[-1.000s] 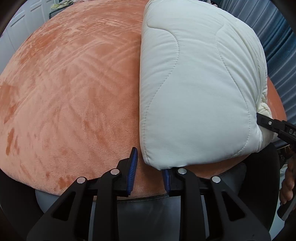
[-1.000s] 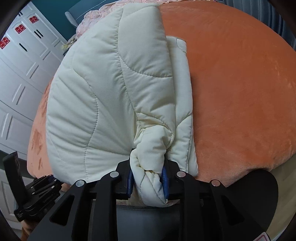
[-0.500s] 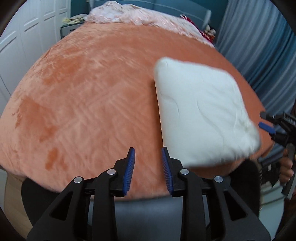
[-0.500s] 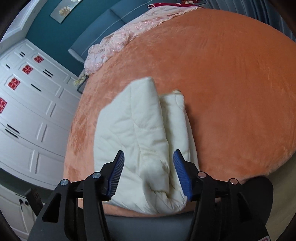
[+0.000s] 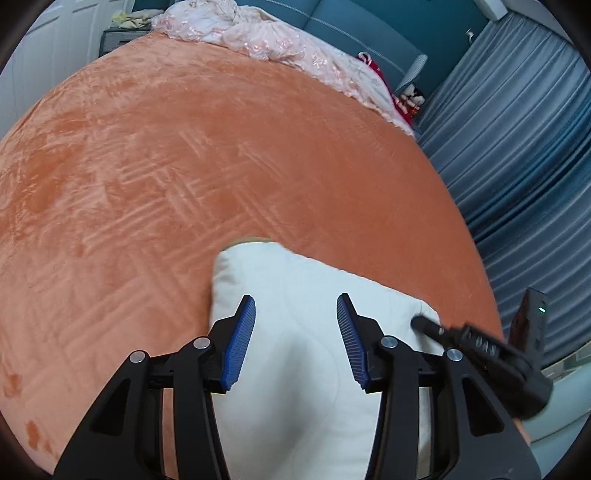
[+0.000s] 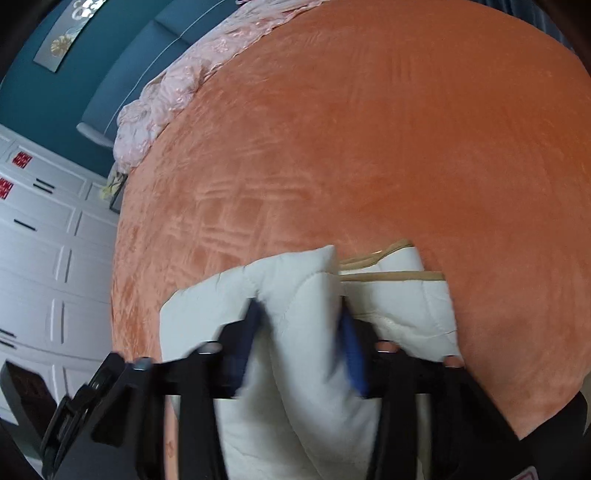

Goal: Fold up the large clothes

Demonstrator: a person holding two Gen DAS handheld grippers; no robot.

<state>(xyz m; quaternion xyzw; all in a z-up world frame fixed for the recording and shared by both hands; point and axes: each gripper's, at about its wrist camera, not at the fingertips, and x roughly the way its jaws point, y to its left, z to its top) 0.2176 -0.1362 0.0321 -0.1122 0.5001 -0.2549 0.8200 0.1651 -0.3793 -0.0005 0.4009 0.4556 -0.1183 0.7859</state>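
Note:
A cream quilted padded garment (image 5: 295,369), folded into a thick bundle, lies at the near edge of the orange bed (image 5: 184,166). My left gripper (image 5: 295,332) is open above it, jaws wide apart, holding nothing. In the right wrist view the bundle (image 6: 295,350) shows its tan-trimmed folded layers (image 6: 391,275). My right gripper (image 6: 299,347) is open over it, blurred by motion, holding nothing. The right gripper also shows in the left wrist view (image 5: 480,350), at the bundle's right corner.
A pink lacy cover (image 5: 277,40) is heaped at the bed's far end against a blue headboard (image 5: 351,29). Grey-blue curtains (image 5: 517,166) hang on the right. White cupboards (image 6: 37,258) stand on the left. Orange plush spreads beyond the bundle.
The right gripper let go of the garment's bunched end and opened. Both grippers pulled back and rose, then came over the bundle again. The left jaws opened wider.

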